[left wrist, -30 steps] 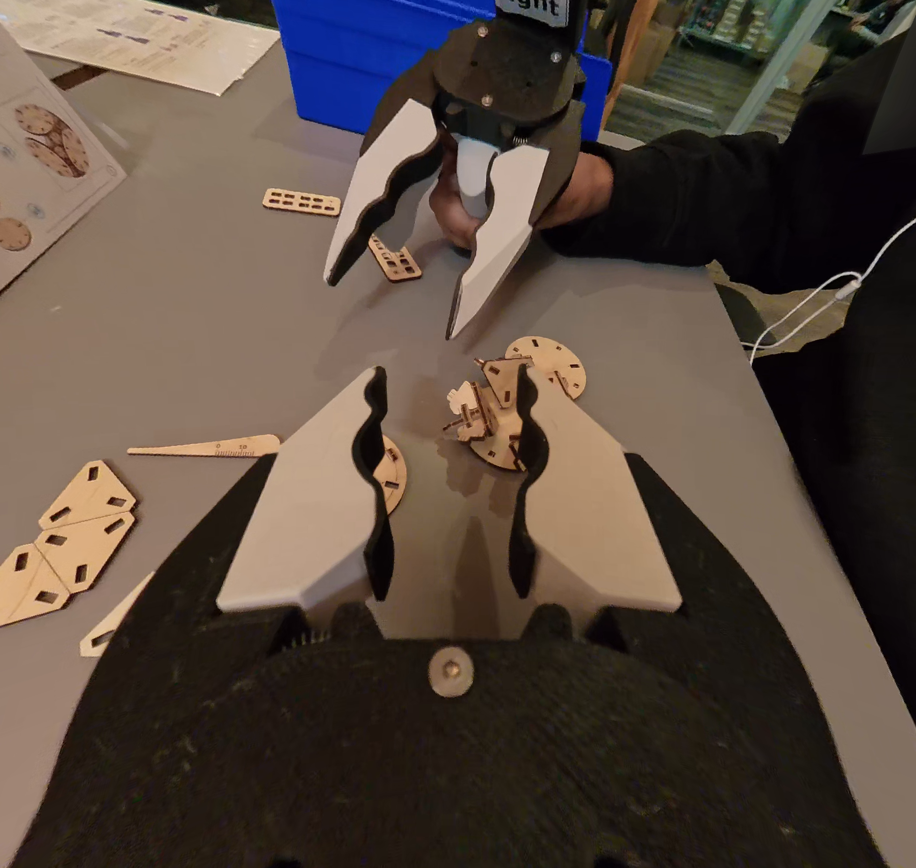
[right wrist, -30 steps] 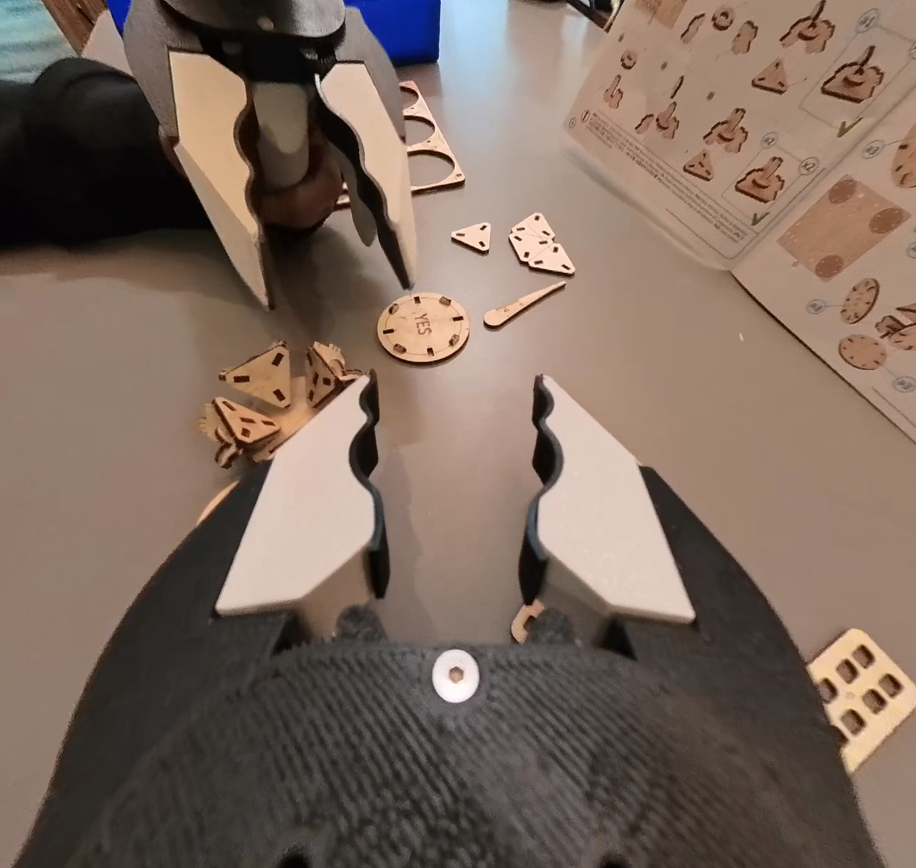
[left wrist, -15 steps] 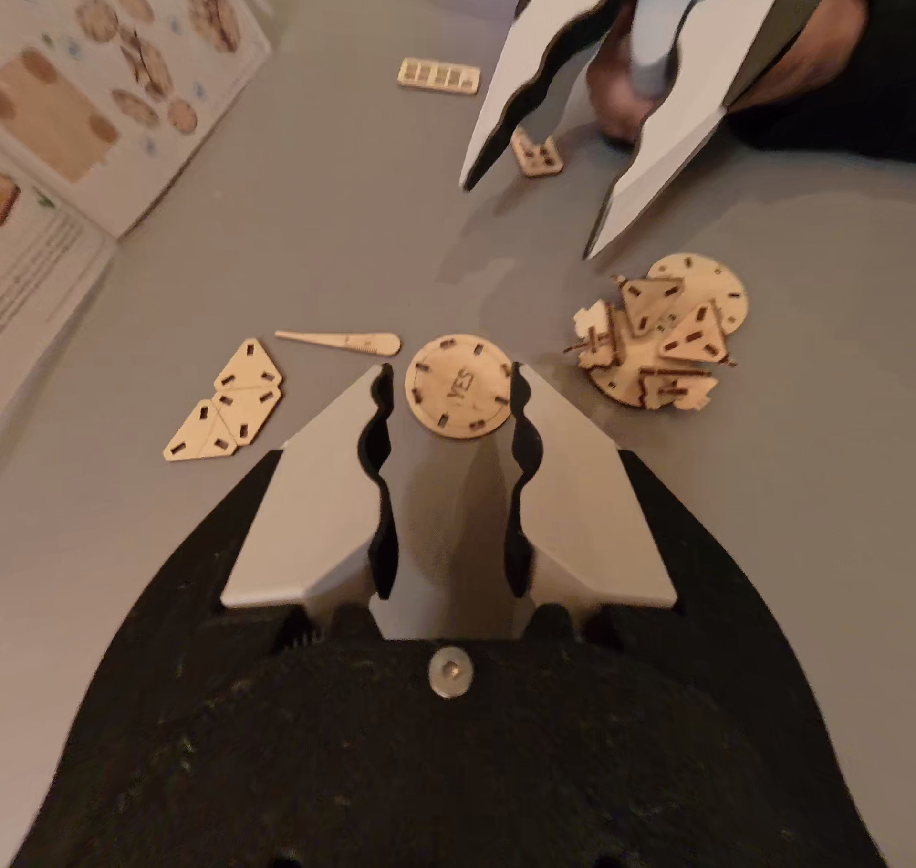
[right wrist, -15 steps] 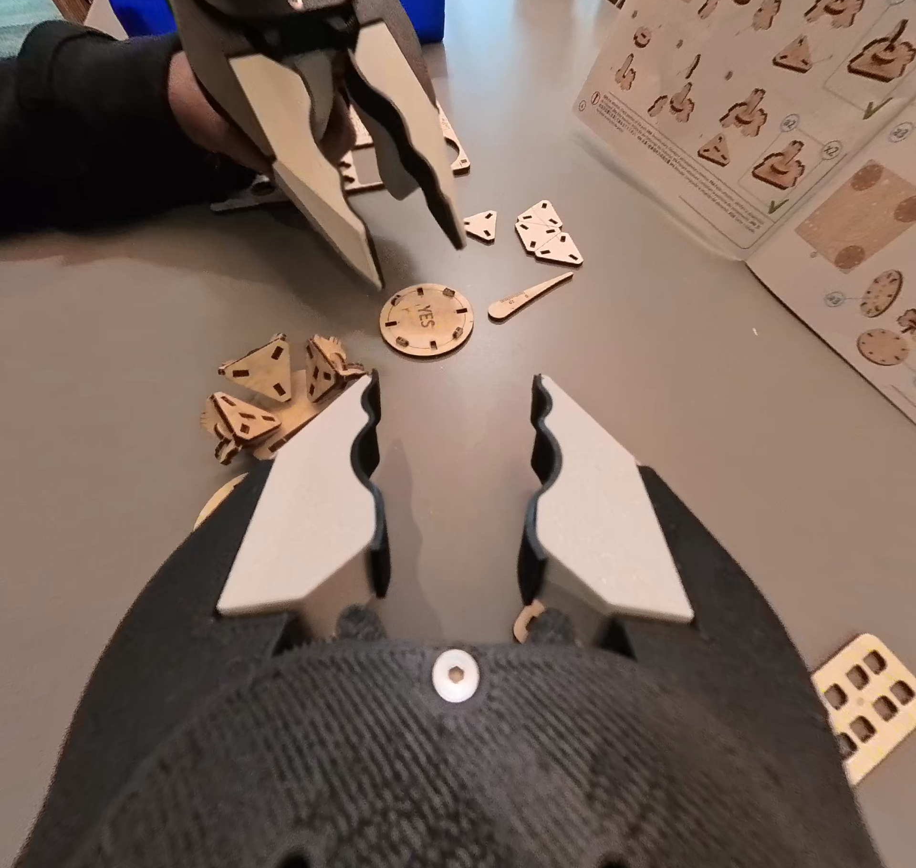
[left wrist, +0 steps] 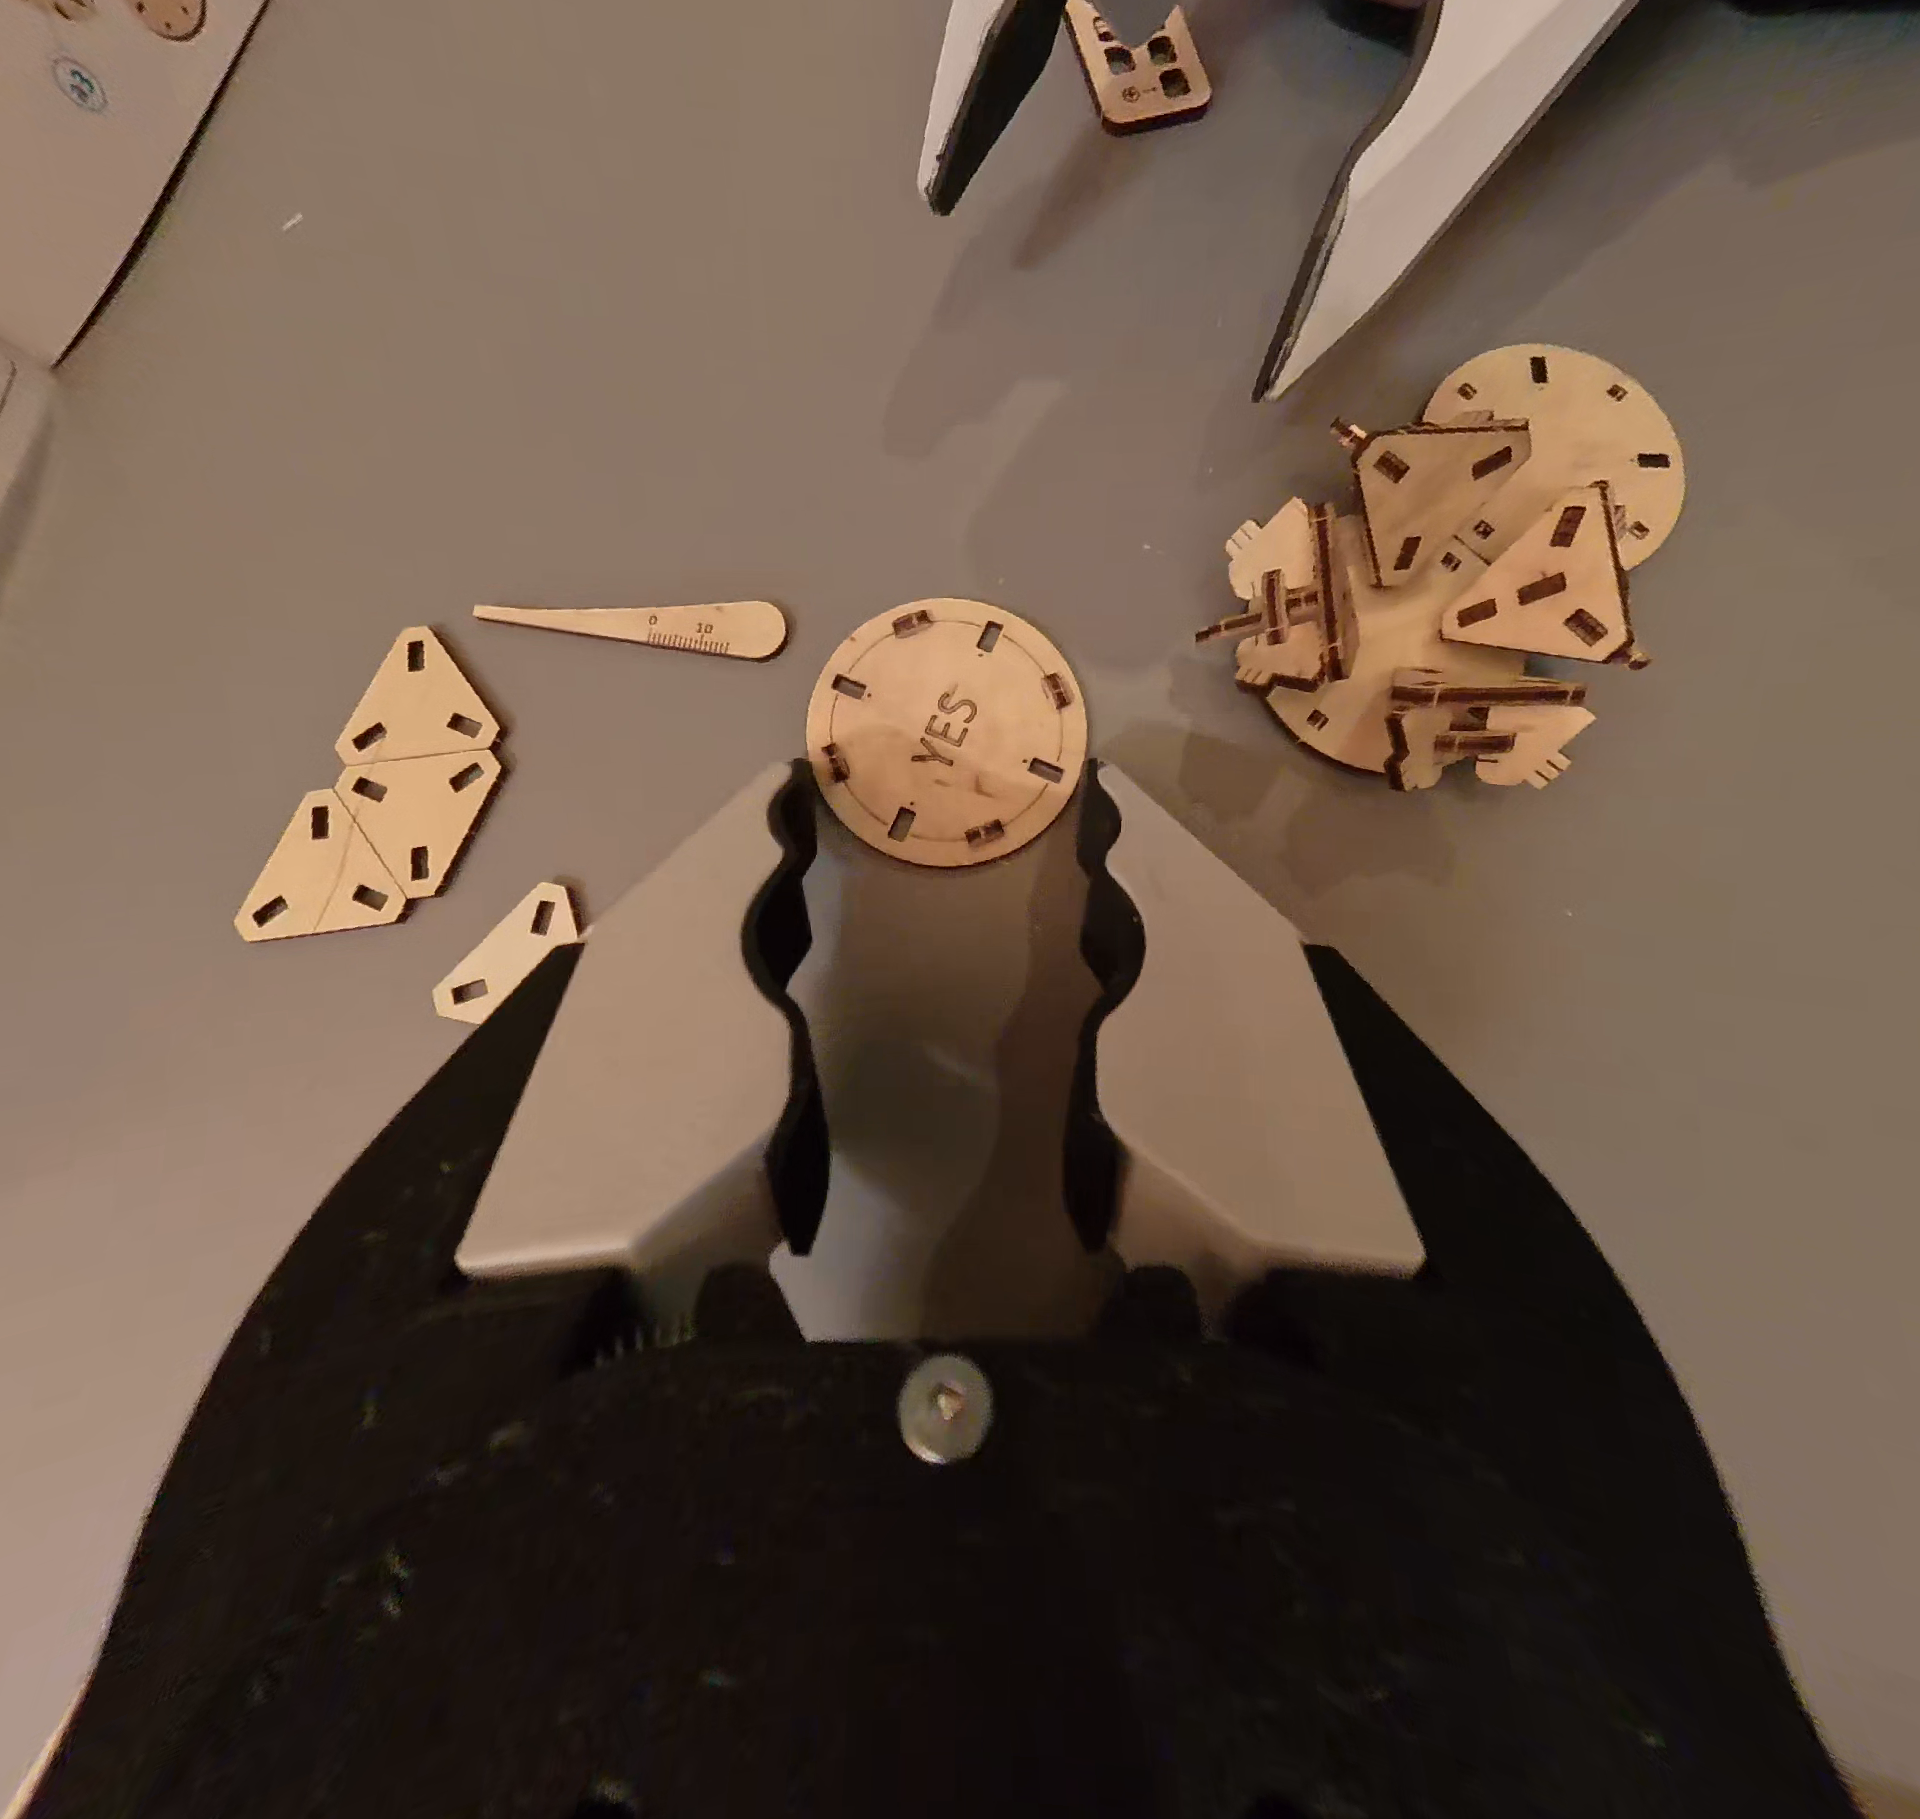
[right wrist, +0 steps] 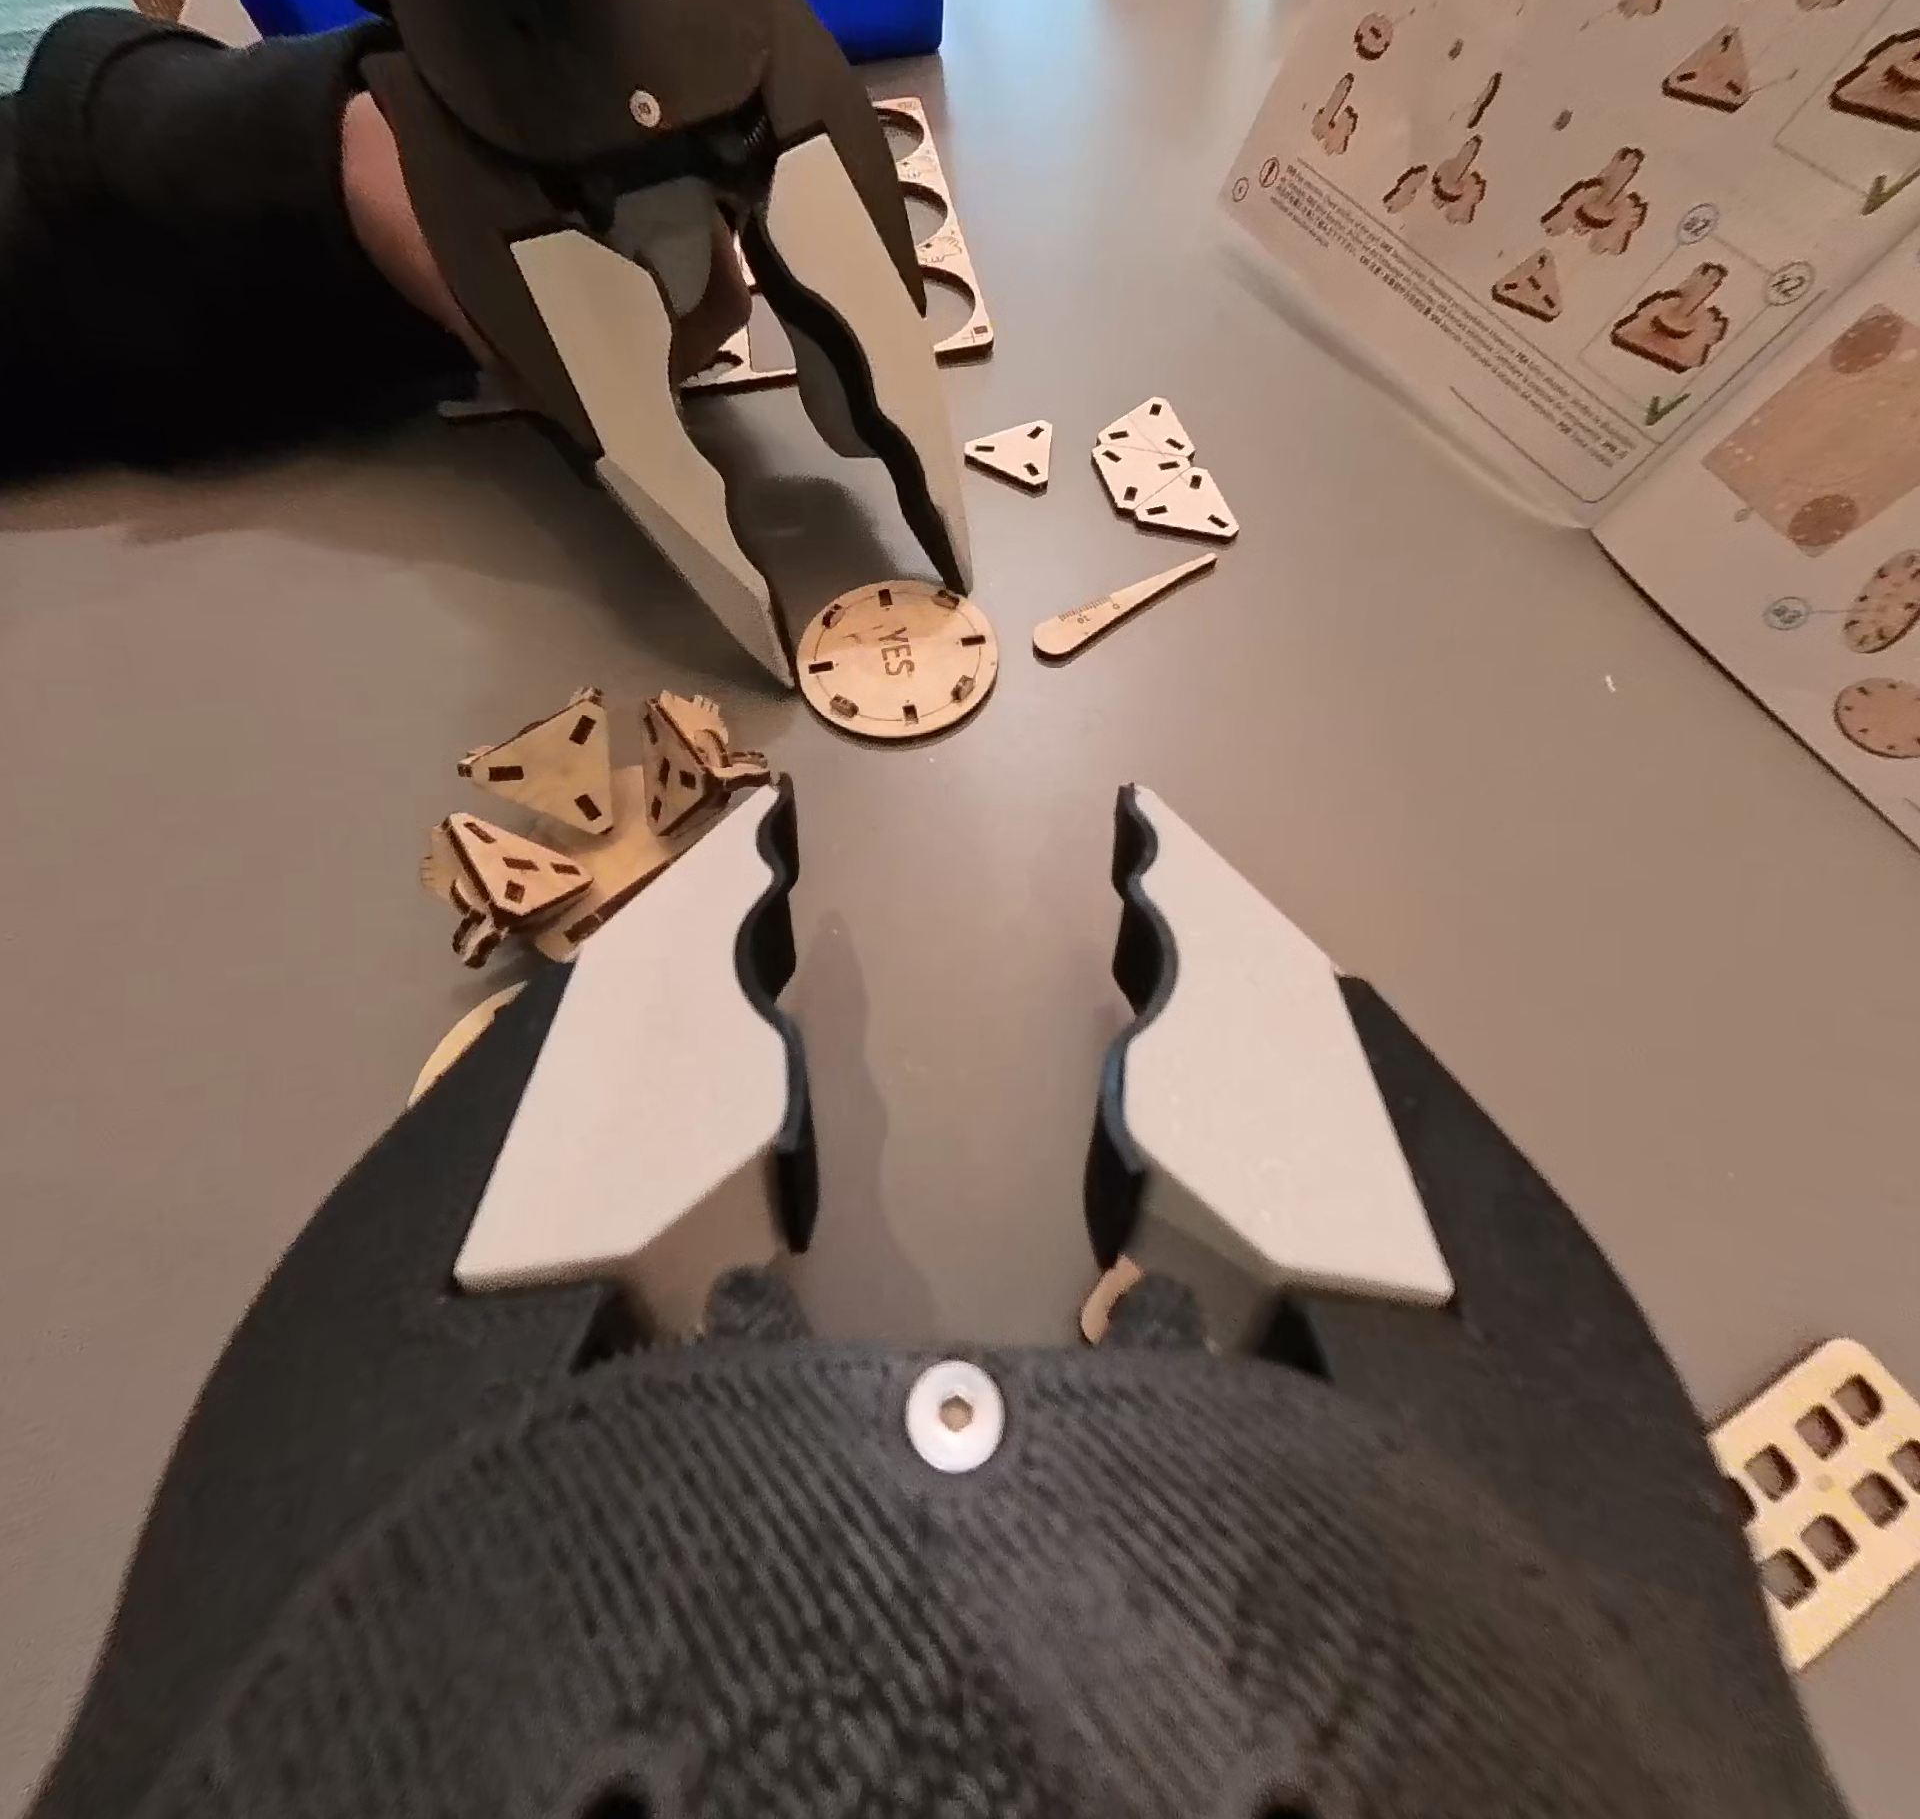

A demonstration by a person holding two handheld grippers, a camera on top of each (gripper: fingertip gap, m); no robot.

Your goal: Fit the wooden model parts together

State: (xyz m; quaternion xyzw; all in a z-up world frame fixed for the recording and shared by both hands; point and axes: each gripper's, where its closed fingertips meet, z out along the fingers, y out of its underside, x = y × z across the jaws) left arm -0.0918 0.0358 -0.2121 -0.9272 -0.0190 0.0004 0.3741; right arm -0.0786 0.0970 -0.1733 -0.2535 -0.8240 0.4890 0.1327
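- While the left gripper (left wrist: 948, 782) stands low over the grey table (left wrist: 623, 367), we see its jaws apart, the round wooden disc (left wrist: 948, 732) lying flat at their tips; the fingertips (right wrist: 769, 663) flank the disc's edge, but we cannot tell whether they press on it
- To the left of those jaws we find a tapered wooden pointer (left wrist: 665, 629), and further left a cluster of joined triangular plates (left wrist: 374, 793), with one loose triangular plate (left wrist: 509, 948) just beside the left finger
- To the right of the same jaws we see a partly built wooden assembly (left wrist: 1455, 585), triangles standing on a round base, well apart from the disc
- We see the right gripper (right wrist: 951, 813) with its jaws wide apart over bare table, nothing between them
- That assembly (right wrist: 582, 813) sits just beside its left fingertip, and the disc (right wrist: 899, 666) lies ahead of its jaws
- Off to its right we see an open instruction sheet (right wrist: 1558, 211), and low on the right a small slotted plate (right wrist: 1829, 1478)
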